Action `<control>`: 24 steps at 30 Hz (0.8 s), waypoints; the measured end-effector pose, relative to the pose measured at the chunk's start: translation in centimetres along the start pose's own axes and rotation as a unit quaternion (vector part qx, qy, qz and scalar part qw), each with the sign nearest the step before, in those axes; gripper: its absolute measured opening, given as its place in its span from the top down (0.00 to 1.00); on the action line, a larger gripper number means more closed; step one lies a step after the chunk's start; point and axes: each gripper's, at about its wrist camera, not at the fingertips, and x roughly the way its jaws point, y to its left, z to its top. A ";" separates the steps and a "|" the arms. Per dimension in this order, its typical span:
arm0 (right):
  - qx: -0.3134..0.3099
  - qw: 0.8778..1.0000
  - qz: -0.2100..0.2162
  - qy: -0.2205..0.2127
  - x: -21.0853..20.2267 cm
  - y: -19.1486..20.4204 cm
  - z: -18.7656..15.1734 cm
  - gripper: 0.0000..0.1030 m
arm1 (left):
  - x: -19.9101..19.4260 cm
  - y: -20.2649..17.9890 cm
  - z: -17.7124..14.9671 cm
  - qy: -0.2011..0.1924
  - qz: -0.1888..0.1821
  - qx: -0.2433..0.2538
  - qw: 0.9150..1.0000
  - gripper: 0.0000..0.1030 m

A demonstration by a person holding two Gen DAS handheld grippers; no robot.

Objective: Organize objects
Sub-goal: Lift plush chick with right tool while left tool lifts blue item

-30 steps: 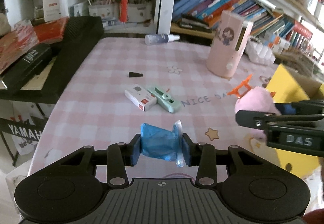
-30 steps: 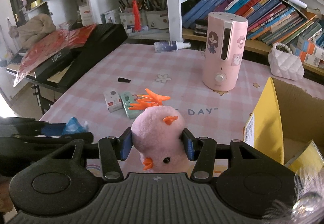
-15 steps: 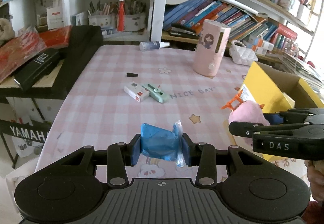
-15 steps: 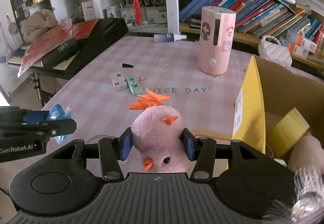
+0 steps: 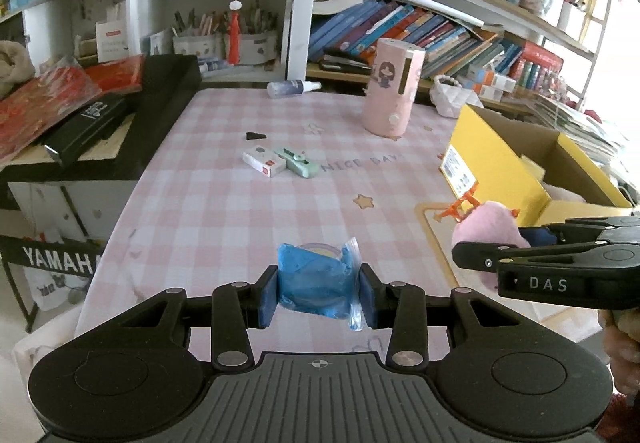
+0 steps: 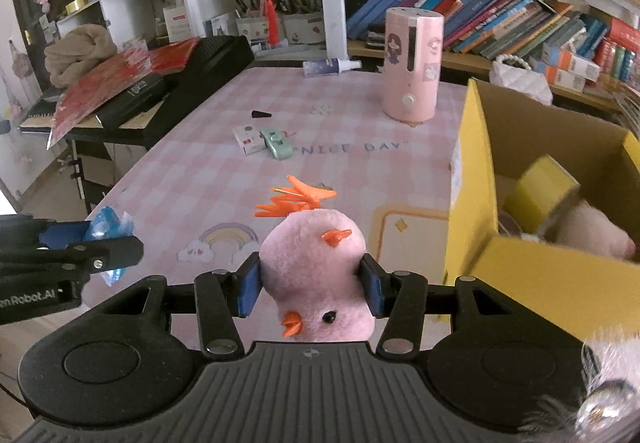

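Box [image 6: 476,179] interior, yellow tape [image 6: 544,191]: right view only.

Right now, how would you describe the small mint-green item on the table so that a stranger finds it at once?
On the pink checked tablecloth, look left of the tall pink cylindrical humidifier, beside the printed words "NICE DAY". There the small mint-green plastic gadget lies flat, touching a white box with a red mark. Only it is green, with rounded ends.

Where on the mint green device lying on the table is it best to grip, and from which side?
Grip the flat mint green plastic device across its narrow width, near the middle, coming from above. It lies flat, and the white box touches one long side, so one pad probably needs the small gap there.
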 end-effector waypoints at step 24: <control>0.082 0.995 -0.053 -0.001 -7.8 0.0 -9.0 0.54 | -4.8 -4.2 -5.3 0.015 -0.070 0.076 0.995 0.63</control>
